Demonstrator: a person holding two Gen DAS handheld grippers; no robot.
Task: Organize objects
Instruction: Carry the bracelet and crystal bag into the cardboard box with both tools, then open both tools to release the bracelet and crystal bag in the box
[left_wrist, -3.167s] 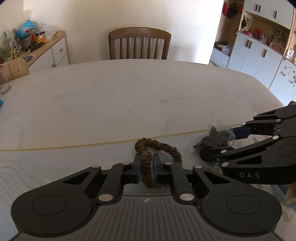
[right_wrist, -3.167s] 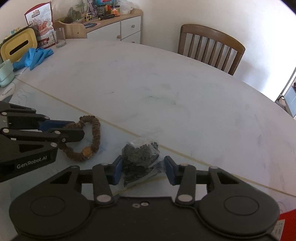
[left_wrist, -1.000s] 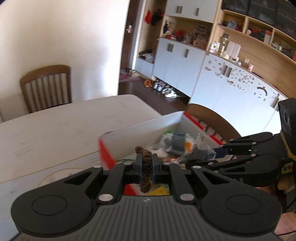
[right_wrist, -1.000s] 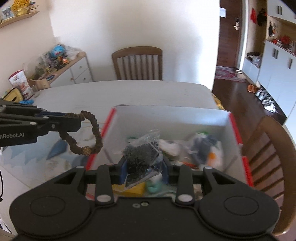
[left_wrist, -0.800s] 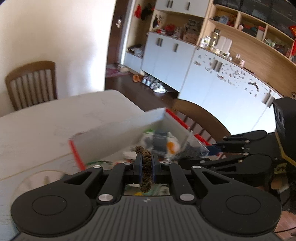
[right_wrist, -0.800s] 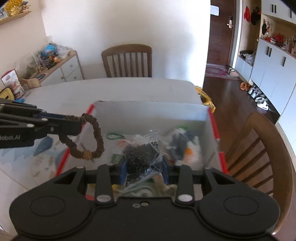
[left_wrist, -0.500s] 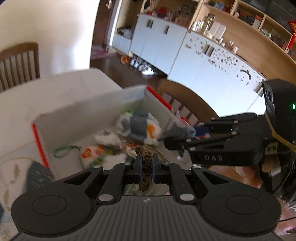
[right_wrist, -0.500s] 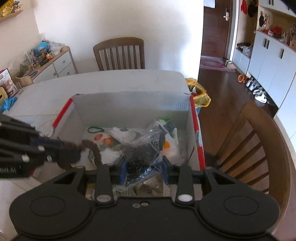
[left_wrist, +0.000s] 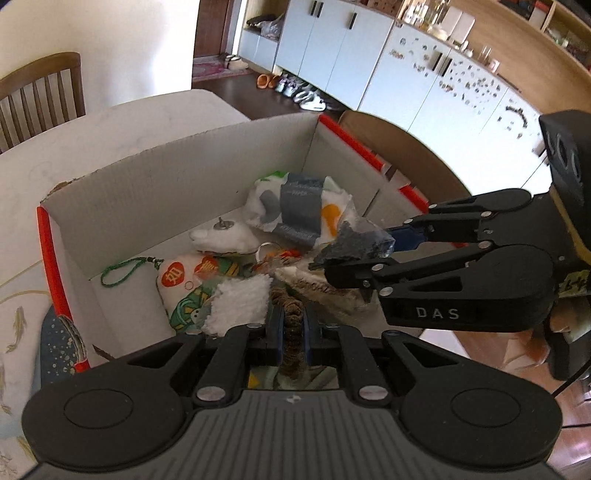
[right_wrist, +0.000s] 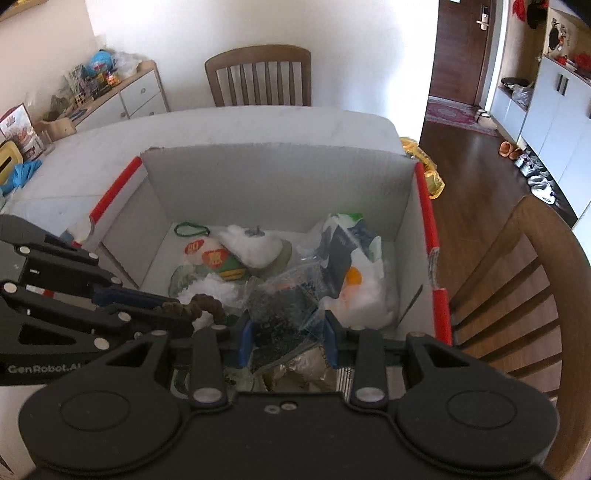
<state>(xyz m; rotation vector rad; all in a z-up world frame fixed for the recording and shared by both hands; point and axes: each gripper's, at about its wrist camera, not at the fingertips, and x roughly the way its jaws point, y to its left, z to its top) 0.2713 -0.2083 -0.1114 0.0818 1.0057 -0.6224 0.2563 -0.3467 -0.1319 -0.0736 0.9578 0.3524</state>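
My left gripper (left_wrist: 291, 325) is shut on a brown bead bracelet (left_wrist: 291, 314) and holds it over the near side of an open cardboard box (left_wrist: 177, 173) with red edges. The bracelet also shows in the right wrist view (right_wrist: 207, 304). My right gripper (right_wrist: 287, 332) is shut on a clear plastic bag of dark bits (right_wrist: 284, 306), held above the box's contents; it shows in the left wrist view (left_wrist: 354, 245) too. The box (right_wrist: 280, 177) holds several soft pouches and packets.
The box stands at the table's end (right_wrist: 221, 125). A wooden chair (right_wrist: 535, 280) is close on the right of the box, another chair (right_wrist: 258, 74) at the far side. A sideboard with clutter (right_wrist: 110, 92) stands at the back left.
Both grippers carried their loads from the table over to the box and have come lower over its contents. The bracelet now hangs just above the items inside.
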